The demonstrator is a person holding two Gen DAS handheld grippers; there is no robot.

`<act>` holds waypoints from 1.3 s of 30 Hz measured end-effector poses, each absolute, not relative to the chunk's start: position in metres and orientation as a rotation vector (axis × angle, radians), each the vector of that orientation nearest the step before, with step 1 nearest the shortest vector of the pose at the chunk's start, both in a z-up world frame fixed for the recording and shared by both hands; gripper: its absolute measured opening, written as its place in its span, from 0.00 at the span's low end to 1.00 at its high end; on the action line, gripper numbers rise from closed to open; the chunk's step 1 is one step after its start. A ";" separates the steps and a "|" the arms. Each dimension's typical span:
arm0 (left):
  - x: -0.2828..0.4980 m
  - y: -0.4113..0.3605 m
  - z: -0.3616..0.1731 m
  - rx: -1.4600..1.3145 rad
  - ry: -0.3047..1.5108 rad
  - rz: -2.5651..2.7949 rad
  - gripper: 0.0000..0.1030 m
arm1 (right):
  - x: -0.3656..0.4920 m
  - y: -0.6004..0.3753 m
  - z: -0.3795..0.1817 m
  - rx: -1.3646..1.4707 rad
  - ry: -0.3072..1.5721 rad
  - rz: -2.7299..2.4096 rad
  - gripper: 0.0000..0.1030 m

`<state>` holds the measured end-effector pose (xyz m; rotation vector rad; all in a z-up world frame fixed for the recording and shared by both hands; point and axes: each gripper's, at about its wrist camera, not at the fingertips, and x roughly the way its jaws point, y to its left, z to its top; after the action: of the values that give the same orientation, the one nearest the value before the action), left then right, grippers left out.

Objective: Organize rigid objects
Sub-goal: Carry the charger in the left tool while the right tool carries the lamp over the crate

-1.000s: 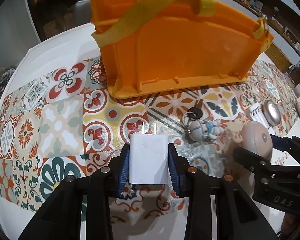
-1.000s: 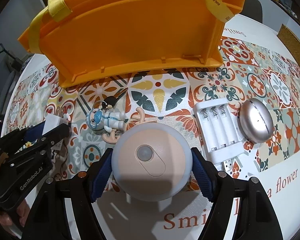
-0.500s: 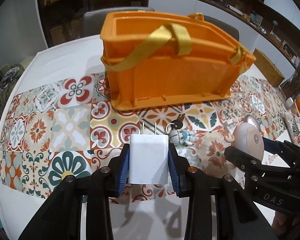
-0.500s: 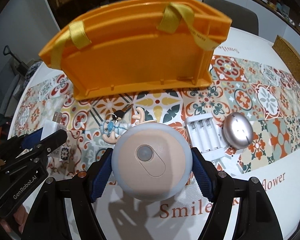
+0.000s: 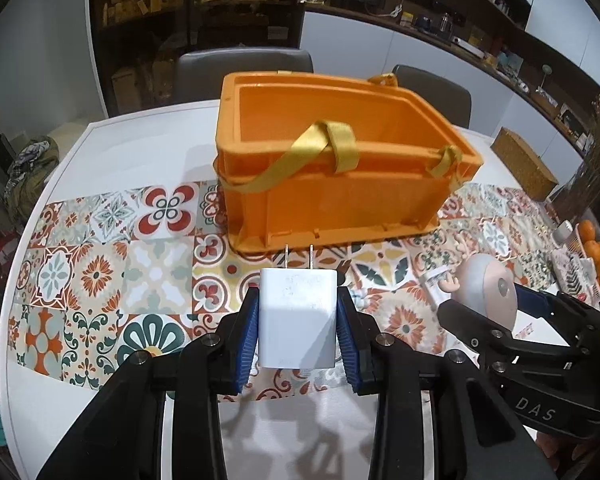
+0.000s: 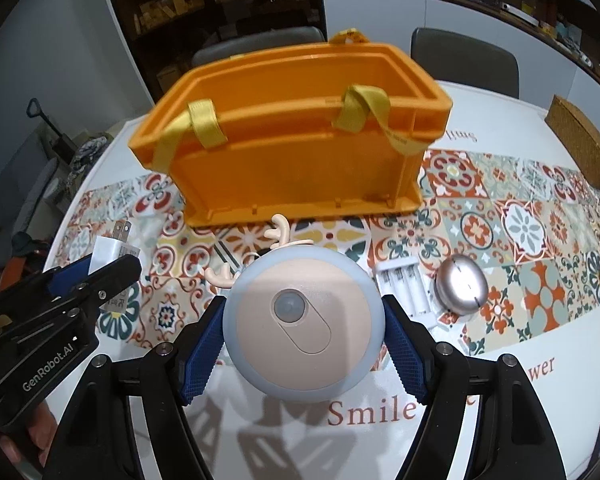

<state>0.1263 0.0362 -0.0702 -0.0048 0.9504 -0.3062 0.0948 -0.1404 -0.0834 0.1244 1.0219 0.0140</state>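
left gripper [image 5: 298, 330] jaws clamped on white charger [image 5: 298, 316], prongs forward | right gripper [image 6: 304, 344] jaws clamped on round night light [image 6: 303, 326] | both carried clear of counter [image 5: 140, 128], likely for dropping into orange crate [image 5: 332, 200], frame centre

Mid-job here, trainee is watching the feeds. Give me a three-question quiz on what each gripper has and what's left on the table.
1. True or false: the left gripper is shut on a white plug adapter.
2. What does the right gripper hold? A) silver dome bell B) round antlered night light C) battery charger
3. Fill in: the orange crate has yellow ____ handles.

Key: 1 true. 2 B, the round antlered night light; the silver dome bell and battery charger lie on the tablecloth. 3 strap.
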 end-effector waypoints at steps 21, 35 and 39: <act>0.141 0.022 -0.016 0.006 0.832 -0.324 0.35 | 0.108 -0.150 -0.029 0.128 0.888 0.012 0.73; 0.168 0.015 0.009 0.003 0.806 -0.327 0.35 | 0.133 -0.158 -0.006 0.133 0.850 -0.006 0.73; 0.177 0.015 0.013 -0.007 0.815 -0.331 0.35 | 0.140 -0.159 -0.001 0.130 0.842 -0.005 0.73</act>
<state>0.1774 0.0153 0.0131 -0.0075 0.8146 -0.3314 0.1403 -0.1592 -0.0008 0.1301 0.8417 -0.0052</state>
